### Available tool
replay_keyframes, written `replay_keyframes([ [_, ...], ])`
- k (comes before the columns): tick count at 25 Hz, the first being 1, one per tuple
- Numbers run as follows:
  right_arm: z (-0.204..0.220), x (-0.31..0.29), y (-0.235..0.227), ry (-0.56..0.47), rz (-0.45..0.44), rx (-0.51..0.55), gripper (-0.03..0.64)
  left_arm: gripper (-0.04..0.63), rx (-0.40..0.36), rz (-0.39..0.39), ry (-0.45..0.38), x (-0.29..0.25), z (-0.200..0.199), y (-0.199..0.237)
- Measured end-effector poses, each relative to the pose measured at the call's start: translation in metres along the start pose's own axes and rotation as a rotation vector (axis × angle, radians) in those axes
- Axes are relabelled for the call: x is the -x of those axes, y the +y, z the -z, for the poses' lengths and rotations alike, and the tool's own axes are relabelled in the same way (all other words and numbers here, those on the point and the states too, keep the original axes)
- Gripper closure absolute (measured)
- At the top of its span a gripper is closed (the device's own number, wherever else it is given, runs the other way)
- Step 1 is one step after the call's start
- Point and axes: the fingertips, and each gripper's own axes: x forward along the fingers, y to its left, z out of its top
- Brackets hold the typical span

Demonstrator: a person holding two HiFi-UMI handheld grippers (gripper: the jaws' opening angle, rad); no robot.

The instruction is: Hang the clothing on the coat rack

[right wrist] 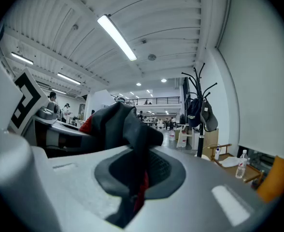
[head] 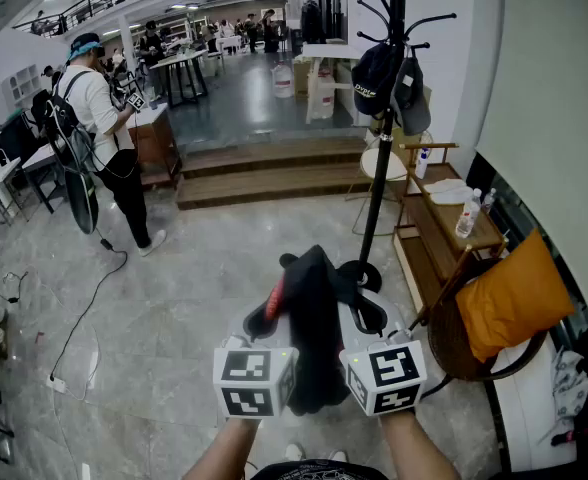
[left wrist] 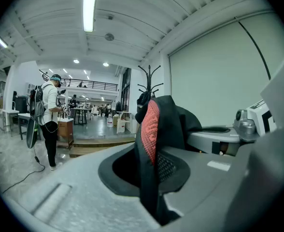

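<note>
Tiled hall; coat rack point(head: 379, 148) upper right. Left gripper point(left wrist: 155, 195) & right gripper point(right wrist: 132, 195) both pinched tight on black-red garment point(head: 309, 318), lower centre, prob. held spread for hooking.

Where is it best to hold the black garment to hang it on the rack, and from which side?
Hold the garment by its top fold, one gripper on each side, as the left gripper and right gripper pinch it now. The cloth droops below them, so the span between should drop over a free hook of the rack.

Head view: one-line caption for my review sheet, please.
Left tongs and right tongs pinch a black-and-red garment before a coat rack holding two caps.
</note>
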Motion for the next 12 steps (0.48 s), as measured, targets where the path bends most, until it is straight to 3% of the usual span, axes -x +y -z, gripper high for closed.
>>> replay_keyframes([
  [12,0.002,-0.02,0.014,0.008,0.027,-0.018,0.597,0.565,-0.003,0.044,0.005,-0.005,0.002,0.021],
])
